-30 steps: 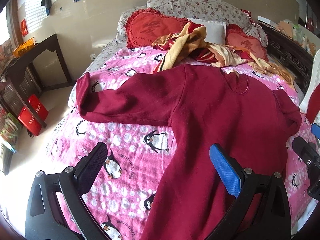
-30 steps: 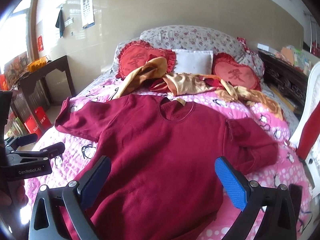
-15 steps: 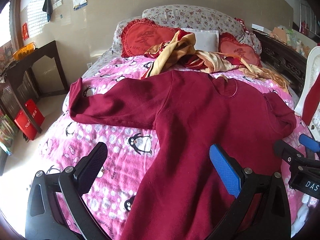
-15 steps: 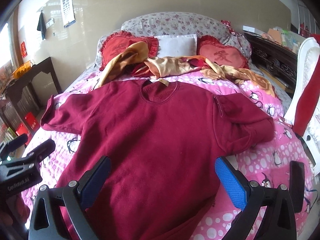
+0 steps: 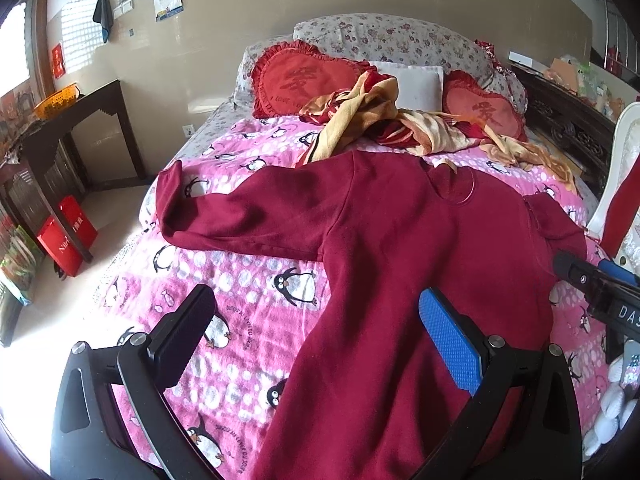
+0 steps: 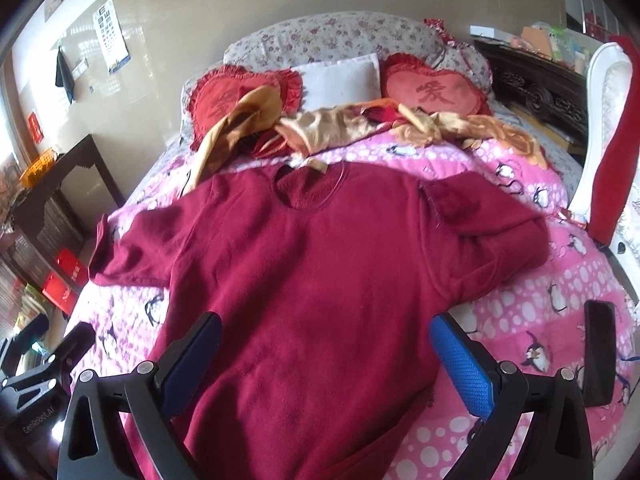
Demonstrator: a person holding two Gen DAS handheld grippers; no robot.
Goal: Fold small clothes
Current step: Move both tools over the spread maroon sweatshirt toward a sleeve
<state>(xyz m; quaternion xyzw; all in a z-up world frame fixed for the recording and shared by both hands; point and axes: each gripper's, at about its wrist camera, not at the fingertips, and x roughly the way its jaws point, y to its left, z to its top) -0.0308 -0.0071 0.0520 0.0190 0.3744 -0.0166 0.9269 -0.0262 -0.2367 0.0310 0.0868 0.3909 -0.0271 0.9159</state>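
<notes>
A dark red long-sleeved sweater (image 5: pixel 400 248) lies flat, front up, on the pink penguin bedspread (image 5: pixel 224 296). Its left sleeve (image 5: pixel 240 216) stretches out to the left; its right sleeve (image 6: pixel 492 240) is folded back on itself. My left gripper (image 5: pixel 316 328) is open and empty above the sweater's lower left edge. My right gripper (image 6: pixel 328 352) is open and empty above the sweater's lower body (image 6: pixel 312 300). Each gripper shows at the edge of the other's view: the right one (image 5: pixel 600 292), the left one (image 6: pixel 44 372).
Yellow and red clothes (image 5: pixel 380 120) lie crumpled near the heart cushions (image 5: pixel 296 80) and pillows at the head. A black phone (image 6: pixel 598 356) lies on the bedspread at right. A white chair (image 6: pixel 604 128) stands right of the bed, a dark table (image 5: pixel 68 128) and red boxes (image 5: pixel 68 236) left.
Both grippers have drawn back and risen a little above the sweater's lower part; the right view now looks down more steeply. The sweater has not moved.
</notes>
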